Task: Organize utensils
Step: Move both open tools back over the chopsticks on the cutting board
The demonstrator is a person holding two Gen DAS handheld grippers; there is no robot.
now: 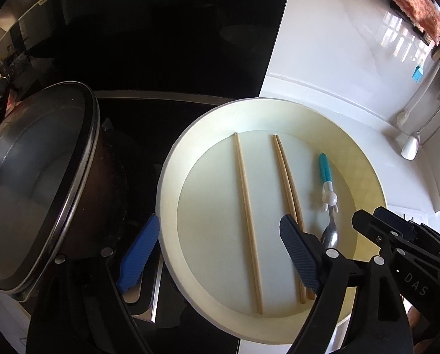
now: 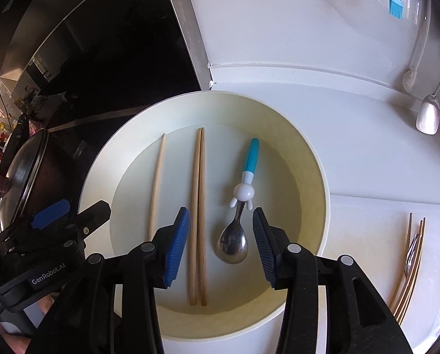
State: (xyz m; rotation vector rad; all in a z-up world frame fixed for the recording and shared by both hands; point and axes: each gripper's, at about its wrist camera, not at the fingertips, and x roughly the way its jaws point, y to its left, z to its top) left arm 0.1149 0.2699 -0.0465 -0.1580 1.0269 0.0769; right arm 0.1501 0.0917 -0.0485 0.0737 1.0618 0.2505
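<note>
A cream round tray lies on the white counter. In it lie a single wooden chopstick, a pair of chopsticks side by side, and a small spoon with a teal handle and a white figure. My left gripper is open over the tray's left part, the single chopstick between its fingers. My right gripper is open just above the tray, its fingers either side of the chopstick pair and the spoon bowl. Both are empty.
A dark pot with a glass lid stands on the black hob left of the tray. Right of the tray a white board carries a fork and more chopsticks. A ladle, a skimmer and a blue brush hang at the back right.
</note>
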